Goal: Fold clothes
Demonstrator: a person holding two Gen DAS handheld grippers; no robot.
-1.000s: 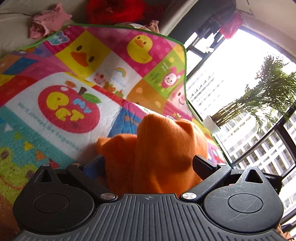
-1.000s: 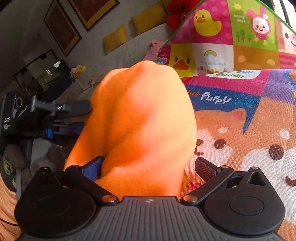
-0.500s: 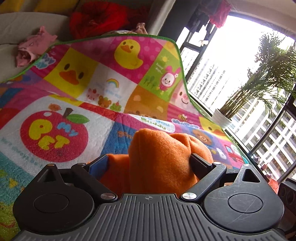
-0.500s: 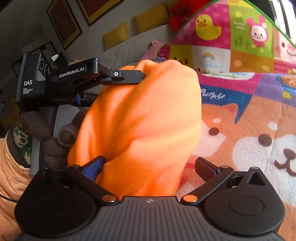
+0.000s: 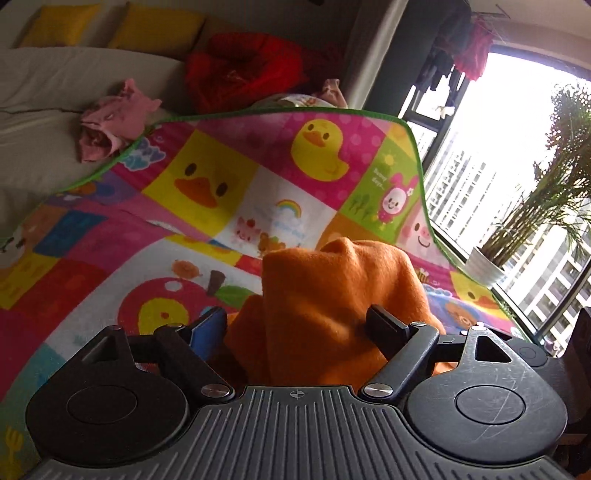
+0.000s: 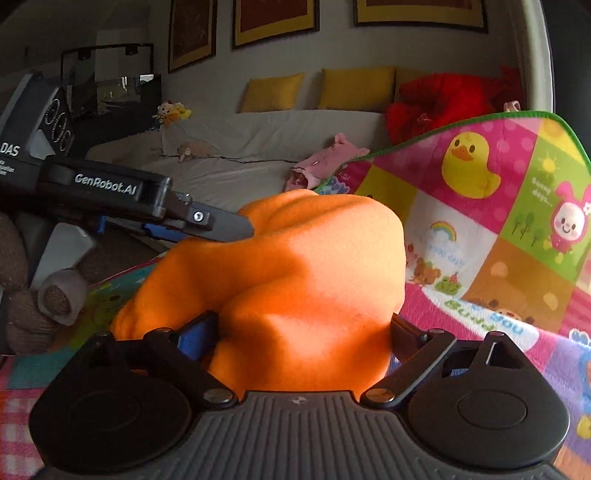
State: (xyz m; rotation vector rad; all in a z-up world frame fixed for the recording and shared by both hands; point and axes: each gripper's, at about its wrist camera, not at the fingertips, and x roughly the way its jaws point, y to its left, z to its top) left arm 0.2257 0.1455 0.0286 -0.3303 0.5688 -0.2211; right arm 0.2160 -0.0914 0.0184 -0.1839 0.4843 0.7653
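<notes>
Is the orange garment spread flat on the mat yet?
No. The orange garment is bunched, draped between left gripper and right gripper, above the mat.

Daylight enters from the window [image 5: 498, 155] at the right of the left wrist view, blown out to white. Fisheye curvature bends the play mat [image 5: 229, 192] border in both views. In the right wrist view a hard shadow edge crosses the orange garment [image 6: 314, 266]; the framed pictures [image 6: 258, 18] at the top are dim and soft
</notes>
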